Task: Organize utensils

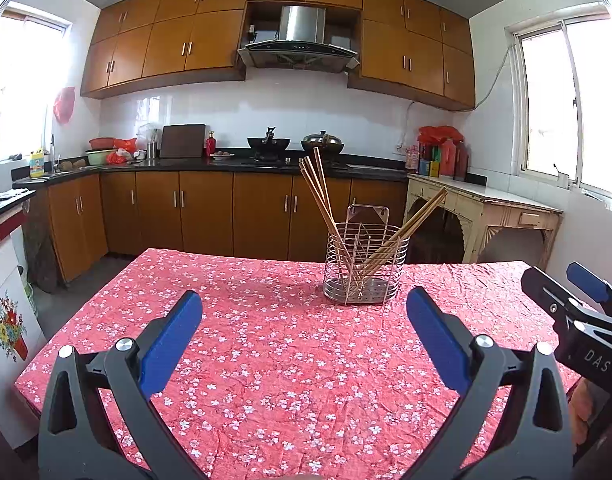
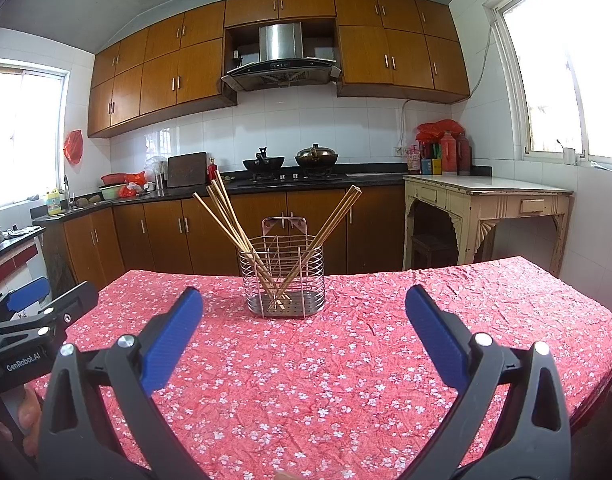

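At twelve o'clock on our red floral tablecloth (image 2: 346,360), wooden chopsticks (image 2: 233,224) lean inside the wire utensil basket (image 2: 283,276), while our left gripper (image 1: 303,320) and right gripper (image 2: 303,320) hover released, holding nothing.

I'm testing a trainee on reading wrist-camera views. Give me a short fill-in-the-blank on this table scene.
1. The chopsticks stand inside a wire ___.
2. Both the left gripper and the right gripper have their jaws ___.
3. The tablecloth is ___ with small white flowers.
4. Neither gripper holds a ___.

Missing words: basket; open; red; chopstick
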The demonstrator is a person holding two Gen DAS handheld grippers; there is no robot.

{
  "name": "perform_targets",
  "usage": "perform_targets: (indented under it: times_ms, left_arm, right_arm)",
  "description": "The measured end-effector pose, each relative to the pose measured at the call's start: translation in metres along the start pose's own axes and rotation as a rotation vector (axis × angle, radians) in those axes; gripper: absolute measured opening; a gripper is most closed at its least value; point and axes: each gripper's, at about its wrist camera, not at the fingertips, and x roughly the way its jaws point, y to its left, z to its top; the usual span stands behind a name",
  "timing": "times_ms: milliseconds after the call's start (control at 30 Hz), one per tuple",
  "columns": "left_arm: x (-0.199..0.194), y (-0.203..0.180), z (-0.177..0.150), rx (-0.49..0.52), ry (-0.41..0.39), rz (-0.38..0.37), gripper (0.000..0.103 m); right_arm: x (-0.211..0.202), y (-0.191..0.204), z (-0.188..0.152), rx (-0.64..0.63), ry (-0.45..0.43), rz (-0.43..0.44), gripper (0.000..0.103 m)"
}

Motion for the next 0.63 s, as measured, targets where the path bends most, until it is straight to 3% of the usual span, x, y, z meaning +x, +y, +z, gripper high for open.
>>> perform_targets:
  times_ms: [633]
  left_arm:
    - [-0.0007, -0.0012, 0.0012, -0.001, -0.006, -0.006, 0.101]
  right_arm:
    - [0.0002, 0.0002, 0.0, 0.001, 0.001, 0.0, 0.099]
